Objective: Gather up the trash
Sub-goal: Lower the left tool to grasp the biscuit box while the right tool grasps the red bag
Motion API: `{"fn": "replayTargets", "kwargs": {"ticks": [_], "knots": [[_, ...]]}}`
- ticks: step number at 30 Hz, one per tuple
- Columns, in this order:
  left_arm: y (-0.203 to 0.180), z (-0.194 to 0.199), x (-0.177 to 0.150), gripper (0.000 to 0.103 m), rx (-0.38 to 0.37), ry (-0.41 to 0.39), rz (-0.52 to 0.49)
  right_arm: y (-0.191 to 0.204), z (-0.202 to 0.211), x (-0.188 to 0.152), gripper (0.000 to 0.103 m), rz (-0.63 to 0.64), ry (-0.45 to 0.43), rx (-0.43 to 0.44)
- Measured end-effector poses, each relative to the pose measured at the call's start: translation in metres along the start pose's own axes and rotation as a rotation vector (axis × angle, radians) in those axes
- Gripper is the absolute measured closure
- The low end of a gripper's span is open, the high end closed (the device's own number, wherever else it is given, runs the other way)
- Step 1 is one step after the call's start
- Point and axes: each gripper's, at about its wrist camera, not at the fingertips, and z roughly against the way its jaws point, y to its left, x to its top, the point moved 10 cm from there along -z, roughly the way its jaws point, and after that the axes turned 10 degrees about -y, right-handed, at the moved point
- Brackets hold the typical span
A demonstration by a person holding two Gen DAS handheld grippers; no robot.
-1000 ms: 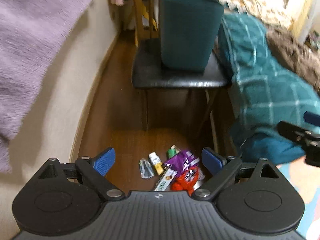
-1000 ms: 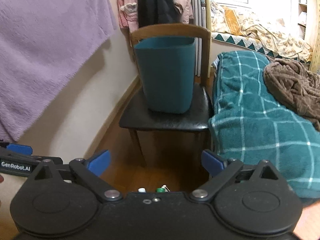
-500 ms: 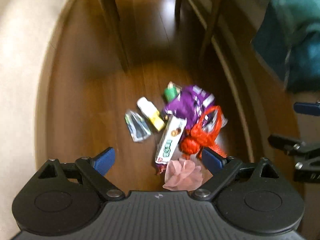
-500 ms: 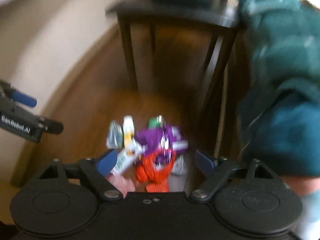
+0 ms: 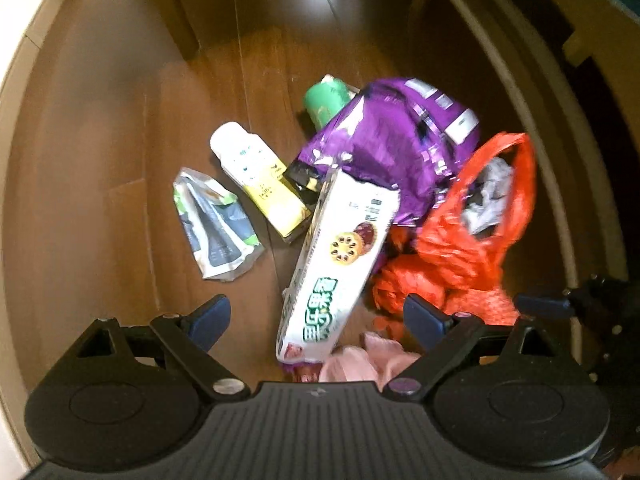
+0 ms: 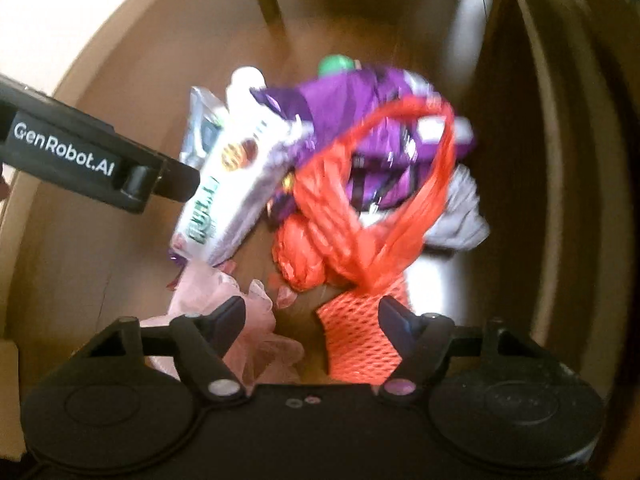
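in the left wrist view the left gripper (image 5: pixel 316 320) is hanging wide with nothing between its pads, and the whole pile is lying on the wooden floor (image 5: pixel 120 120). taking the white snack box (image 5: pixel 340 256) as the marker: a yellow bottle (image 5: pixel 260 184) and a crumpled foil pouch (image 5: pixel 214 224) are sitting just left of it, a purple bag (image 5: pixel 392 140) behind it, a red net bag (image 5: pixel 472 248) to its right. in the right wrist view the right gripper (image 6: pixel 312 316) is closing, jaws straddling what is probably the net's tail, not yet pinching, with pink tissue (image 6: pixel 224 300) just below the box. nothing looks collected so far.
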Motion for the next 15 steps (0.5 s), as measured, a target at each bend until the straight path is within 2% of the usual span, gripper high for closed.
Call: {"fn": "replayTargets", "kwargs": {"ticks": [4,8,10,12,13,15], "knots": [[0.002,-0.031,-0.001,0.01,-0.003,-0.007,-0.02,0.0,-0.038,-0.001,0.032,-0.068,-0.022,-0.005],[-0.004,-0.055,0.0,0.01,-0.008,-0.015,-0.076,0.0,-0.065,0.004,0.032,-0.082,-0.043,-0.026],[-0.006,-0.061,0.0,0.018,-0.007,-0.018,-0.093,-0.003,-0.073,0.005,0.038,-0.101,-0.048,-0.048],[-0.007,-0.065,0.0,0.033,-0.011,-0.008,-0.092,-0.007,-0.082,0.005,0.044,-0.13,-0.045,-0.059],[-0.008,-0.066,0.0,0.036,-0.013,-0.006,-0.093,-0.008,-0.084,0.005,0.046,-0.139,-0.046,-0.068],[-0.011,-0.066,0.001,0.051,-0.015,-0.005,-0.099,-0.009,-0.085,0.006,0.053,-0.147,-0.045,-0.076]]}}
